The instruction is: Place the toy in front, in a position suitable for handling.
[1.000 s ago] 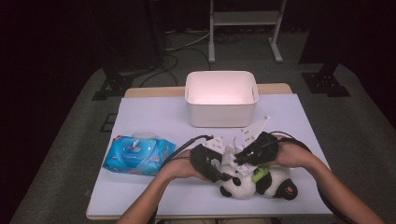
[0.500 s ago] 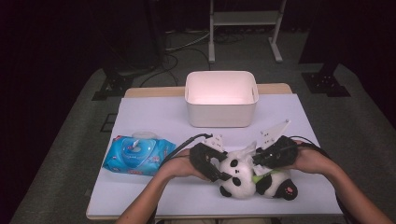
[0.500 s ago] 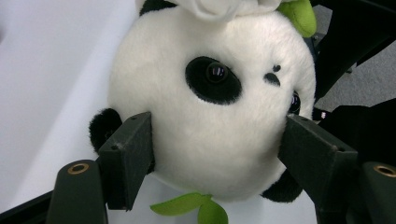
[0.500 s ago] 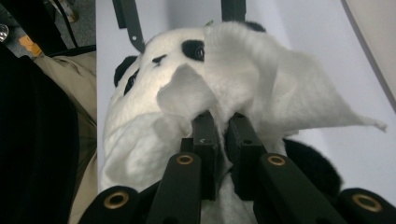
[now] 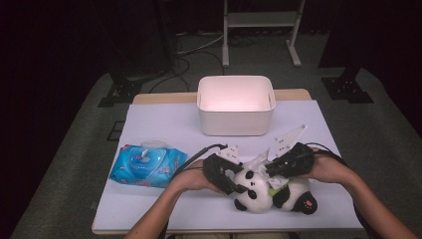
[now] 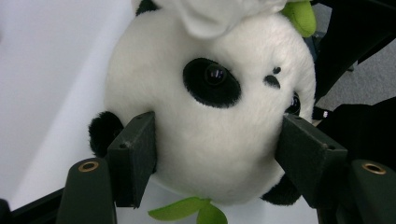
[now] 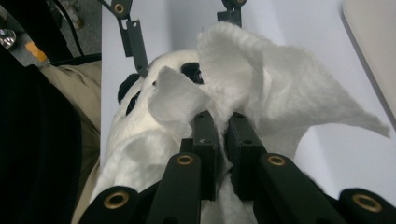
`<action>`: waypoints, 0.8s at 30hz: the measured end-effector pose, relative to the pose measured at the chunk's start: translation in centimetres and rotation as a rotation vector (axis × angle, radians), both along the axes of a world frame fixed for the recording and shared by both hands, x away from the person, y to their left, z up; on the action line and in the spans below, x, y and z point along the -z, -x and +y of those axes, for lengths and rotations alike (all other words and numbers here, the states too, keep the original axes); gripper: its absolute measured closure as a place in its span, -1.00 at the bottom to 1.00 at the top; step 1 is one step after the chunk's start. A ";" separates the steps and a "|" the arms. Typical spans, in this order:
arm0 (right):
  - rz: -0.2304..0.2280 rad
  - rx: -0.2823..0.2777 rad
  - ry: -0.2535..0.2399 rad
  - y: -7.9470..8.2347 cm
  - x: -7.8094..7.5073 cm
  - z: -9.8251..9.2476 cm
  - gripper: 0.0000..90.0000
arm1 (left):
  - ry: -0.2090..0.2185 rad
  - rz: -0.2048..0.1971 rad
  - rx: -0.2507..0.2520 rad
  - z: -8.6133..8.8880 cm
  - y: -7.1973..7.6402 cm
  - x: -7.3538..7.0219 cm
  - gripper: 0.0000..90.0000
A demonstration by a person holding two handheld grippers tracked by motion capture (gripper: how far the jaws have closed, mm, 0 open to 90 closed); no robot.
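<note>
A black-and-white panda plush (image 5: 253, 193) lies near the table's front edge. My left gripper (image 5: 238, 184) holds its head from the left. In the left gripper view the panda's head (image 6: 210, 121) sits between the two pads and bulges around them; my left gripper (image 6: 217, 154) has just been closing on it. My right gripper (image 5: 272, 174) reaches over the panda's body from the right. Its jaws are shut on a crumpled white wipe (image 7: 261, 84) that rests on the panda's white fur (image 7: 140, 140); the right gripper (image 7: 222, 126) points toward the head.
A white tub (image 5: 235, 104) stands at the back middle of the white table (image 5: 164, 124). A blue wipes pack (image 5: 148, 166) lies at the left, close to the left forearm. Dark floor and stand legs surround the table.
My right gripper has slid to the right across the panda with the wipe in it, uncovering more of the head. The left gripper has stayed on the head.
</note>
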State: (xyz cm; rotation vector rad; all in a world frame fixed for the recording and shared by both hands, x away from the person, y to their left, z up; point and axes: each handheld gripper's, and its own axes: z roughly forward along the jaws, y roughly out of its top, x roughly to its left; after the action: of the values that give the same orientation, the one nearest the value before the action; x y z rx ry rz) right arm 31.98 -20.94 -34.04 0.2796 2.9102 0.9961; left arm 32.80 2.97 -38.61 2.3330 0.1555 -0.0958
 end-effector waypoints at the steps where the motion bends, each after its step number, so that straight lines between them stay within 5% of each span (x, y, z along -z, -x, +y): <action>1: -0.002 -0.005 0.003 -0.1 -0.1 0.3 0.84 | 0.000 -0.001 0.001 0.0 0.0 0.0 -0.30; 16: -0.002 -0.078 0.024 -1.7 -0.2 4.8 0.84 | 0.006 -0.008 0.002 0.0 0.0 0.0 -0.31; 24: 0.000 -0.051 0.040 -1.8 -0.3 3.4 0.84 | 0.010 0.001 -0.002 0.1 0.0 0.0 -0.31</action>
State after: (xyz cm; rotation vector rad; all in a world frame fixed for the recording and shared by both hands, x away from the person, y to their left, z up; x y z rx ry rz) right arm 33.75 -17.58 -33.69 0.2047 2.9470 0.9434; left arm 32.82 3.07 -38.61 2.3224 0.1579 -0.0964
